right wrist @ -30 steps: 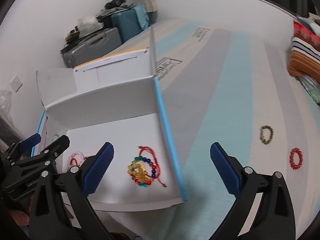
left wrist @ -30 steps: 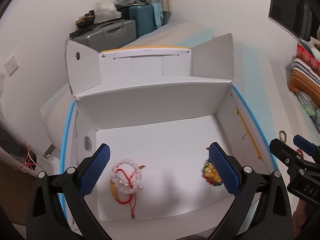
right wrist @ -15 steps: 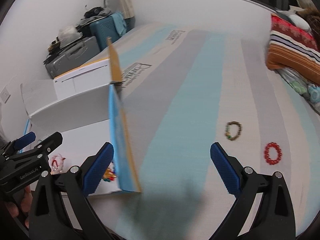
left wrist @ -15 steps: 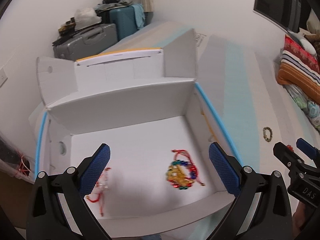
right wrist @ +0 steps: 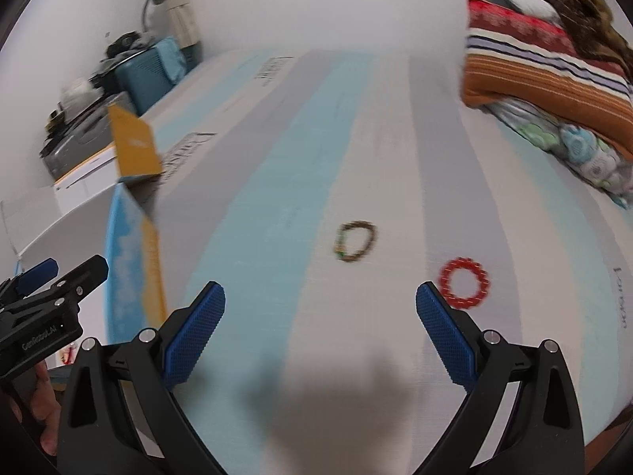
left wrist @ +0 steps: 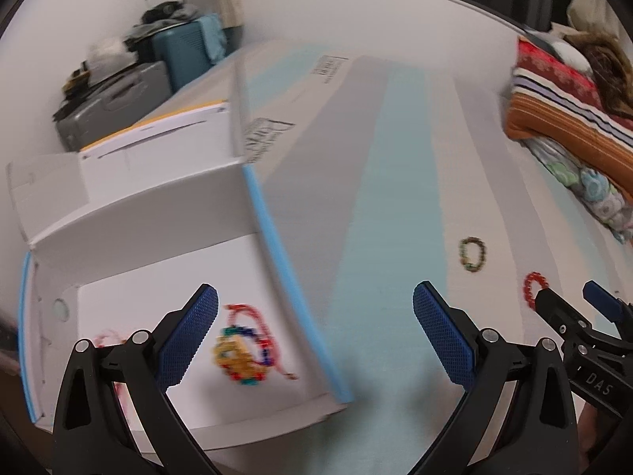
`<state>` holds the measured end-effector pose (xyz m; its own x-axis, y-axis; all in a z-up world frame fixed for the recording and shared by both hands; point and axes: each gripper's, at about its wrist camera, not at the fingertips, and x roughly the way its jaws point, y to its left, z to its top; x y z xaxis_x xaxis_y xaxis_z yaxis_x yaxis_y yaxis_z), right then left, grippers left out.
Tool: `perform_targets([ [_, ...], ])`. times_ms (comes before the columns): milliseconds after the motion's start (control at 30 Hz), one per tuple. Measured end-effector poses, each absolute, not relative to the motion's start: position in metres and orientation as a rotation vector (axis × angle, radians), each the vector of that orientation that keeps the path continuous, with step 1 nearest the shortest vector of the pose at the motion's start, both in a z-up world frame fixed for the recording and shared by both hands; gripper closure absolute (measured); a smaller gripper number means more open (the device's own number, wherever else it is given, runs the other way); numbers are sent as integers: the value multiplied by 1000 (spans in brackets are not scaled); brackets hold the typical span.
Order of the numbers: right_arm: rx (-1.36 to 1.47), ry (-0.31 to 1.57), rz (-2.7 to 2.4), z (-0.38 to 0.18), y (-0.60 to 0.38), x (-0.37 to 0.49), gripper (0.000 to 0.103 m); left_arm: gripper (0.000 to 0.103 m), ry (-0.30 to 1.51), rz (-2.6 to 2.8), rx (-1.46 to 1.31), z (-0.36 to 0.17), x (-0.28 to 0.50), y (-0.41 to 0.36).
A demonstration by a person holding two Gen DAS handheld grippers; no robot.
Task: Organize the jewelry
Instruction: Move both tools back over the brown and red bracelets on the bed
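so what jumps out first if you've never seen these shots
Two loose bracelets on the striped blue and grey bed cover: a red beaded bracelet by the open right tool, and a brown-green beaded bracelet beyond it. To the left, a white cardboard box holds a multicoloured beaded bracelet.

Colourful bracelet [left wrist: 241,352] lies inside white box [left wrist: 158,213]
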<state>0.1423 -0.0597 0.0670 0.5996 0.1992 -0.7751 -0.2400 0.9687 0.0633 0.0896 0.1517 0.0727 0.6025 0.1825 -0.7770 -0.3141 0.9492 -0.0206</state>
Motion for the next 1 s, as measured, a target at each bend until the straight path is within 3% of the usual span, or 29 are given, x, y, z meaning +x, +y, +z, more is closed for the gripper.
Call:
perform_targets([
  [533, 13, 946, 64, 33, -161, 183, 10, 6, 961, 160, -69, 31, 168, 51],
  [1000, 25, 997, -12, -14, -195, 229, 10, 6, 1032, 104, -41, -18, 234, 27],
])
